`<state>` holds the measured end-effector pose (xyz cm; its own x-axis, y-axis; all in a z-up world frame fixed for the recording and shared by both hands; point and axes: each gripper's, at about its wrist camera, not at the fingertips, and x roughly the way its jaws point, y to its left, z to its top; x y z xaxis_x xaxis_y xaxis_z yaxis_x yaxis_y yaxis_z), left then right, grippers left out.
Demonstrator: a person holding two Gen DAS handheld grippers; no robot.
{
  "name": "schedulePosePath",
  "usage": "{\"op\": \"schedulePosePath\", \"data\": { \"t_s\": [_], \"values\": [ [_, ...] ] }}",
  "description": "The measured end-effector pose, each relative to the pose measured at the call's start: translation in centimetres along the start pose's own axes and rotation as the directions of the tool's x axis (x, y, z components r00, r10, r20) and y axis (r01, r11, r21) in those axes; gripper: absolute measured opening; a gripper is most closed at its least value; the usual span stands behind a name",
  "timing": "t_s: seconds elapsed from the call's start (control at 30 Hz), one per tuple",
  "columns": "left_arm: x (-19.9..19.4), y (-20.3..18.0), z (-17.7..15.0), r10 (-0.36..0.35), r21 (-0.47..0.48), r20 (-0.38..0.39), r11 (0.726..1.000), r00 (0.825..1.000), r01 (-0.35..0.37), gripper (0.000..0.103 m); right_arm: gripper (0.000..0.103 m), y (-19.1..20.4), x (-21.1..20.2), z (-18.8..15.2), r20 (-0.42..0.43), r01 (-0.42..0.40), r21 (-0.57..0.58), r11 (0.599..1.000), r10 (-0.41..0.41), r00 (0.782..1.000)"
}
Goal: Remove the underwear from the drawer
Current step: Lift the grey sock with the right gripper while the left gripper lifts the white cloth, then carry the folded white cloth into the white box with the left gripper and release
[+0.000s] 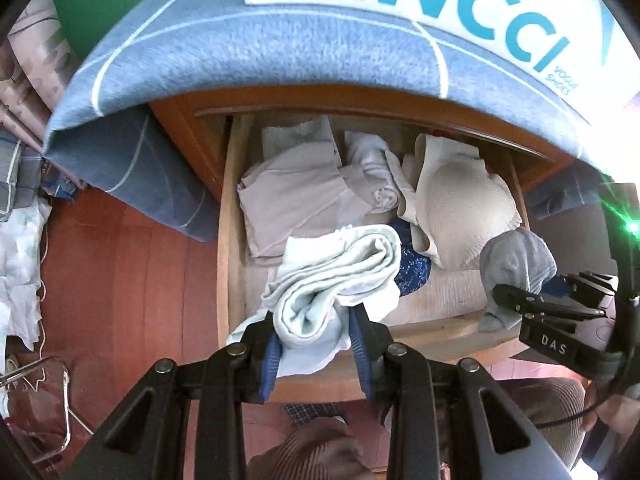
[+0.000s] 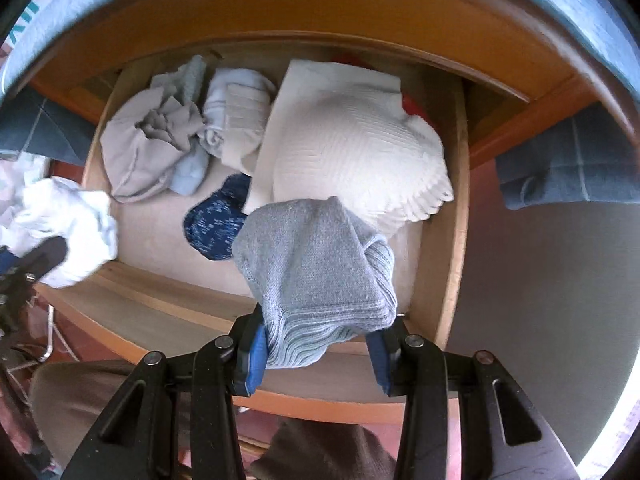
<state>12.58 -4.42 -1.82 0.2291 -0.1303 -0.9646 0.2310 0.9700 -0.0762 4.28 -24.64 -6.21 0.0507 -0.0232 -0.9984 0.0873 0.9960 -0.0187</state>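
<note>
Both grippers point down over the open wooden drawer [image 1: 230, 216], each with cloth in its jaws. The left gripper [image 1: 316, 344] is clenched on a pale, whitish rolled piece of underwear [image 1: 340, 276], which hangs bunched above the drawer's front edge near its left corner. The right gripper [image 2: 316, 356] is clamped on a grey-blue knitted ribbed garment [image 2: 316, 264], held over the front edge towards the right side of the drawer.

Still lying in the drawer: a cream ribbed padded bra [image 2: 352, 148] fills the back right corner, a crumpled grey garment [image 2: 144, 148] sits at the back left, and a rolled pale-blue-and-white cloth [image 2: 232, 116] lies between them against the back. A dark blue speckled piece [image 2: 216, 220] rests on the drawer floor near the middle, partly under the bra's edge. A blue bedspread with white lines [image 1: 224, 40] overhangs the drawer's back.
</note>
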Motion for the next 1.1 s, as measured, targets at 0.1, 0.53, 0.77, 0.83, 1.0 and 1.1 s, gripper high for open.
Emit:
{"op": "schedulePosePath", "data": {
  "t_s": [0.1, 0.53, 0.77, 0.83, 1.0, 1.1],
  "values": [
    [-0.7, 0.1, -0.2, 0.012, 0.007, 0.024, 1.000, 1.000, -0.012, 0.031, 0.039, -0.6, -0.4, 0.0, 0.007, 0.007, 0.001, 1.000, -0.007, 1.000],
    [-6.7, -0.6, 0.2, -0.016, 0.064, 0.146, 0.998, 0.989, 0.007, 0.031, 0.039, -1.3, -0.2, -0.8, 0.009, 0.004, -0.006, 1.000, -0.004, 1.000],
    [-10.1, 0.2, 0.8, -0.024, 0.074, 0.198, 0.997, 0.980, 0.009, 0.031, 0.039, -1.6, -0.1, -0.9, 0.005, 0.004, -0.016, 1.000, -0.004, 1.000],
    [-11.1, 0.5, 1.0, -0.035, 0.081, 0.216, 0.997, 0.976, 0.017, 0.031, 0.039, -1.8, -0.4, -1.1, 0.011, 0.020, -0.023, 1.000, -0.020, 1.000],
    [-15.1, 1.3, 1.4, -0.044, 0.100, 0.275, 0.995, 0.961, 0.017, 0.031, 0.039, -2.3, -0.1, -1.2, 0.009, 0.016, -0.015, 1.000, -0.016, 1.000],
    [-17.6, 2.1, 1.9, -0.056, 0.100, 0.310, 0.995, 0.949, 0.026, 0.031, 0.039, -2.4, -0.1, -1.3, 0.011, 0.021, -0.020, 1.000, -0.021, 1.000]
  ]
}}
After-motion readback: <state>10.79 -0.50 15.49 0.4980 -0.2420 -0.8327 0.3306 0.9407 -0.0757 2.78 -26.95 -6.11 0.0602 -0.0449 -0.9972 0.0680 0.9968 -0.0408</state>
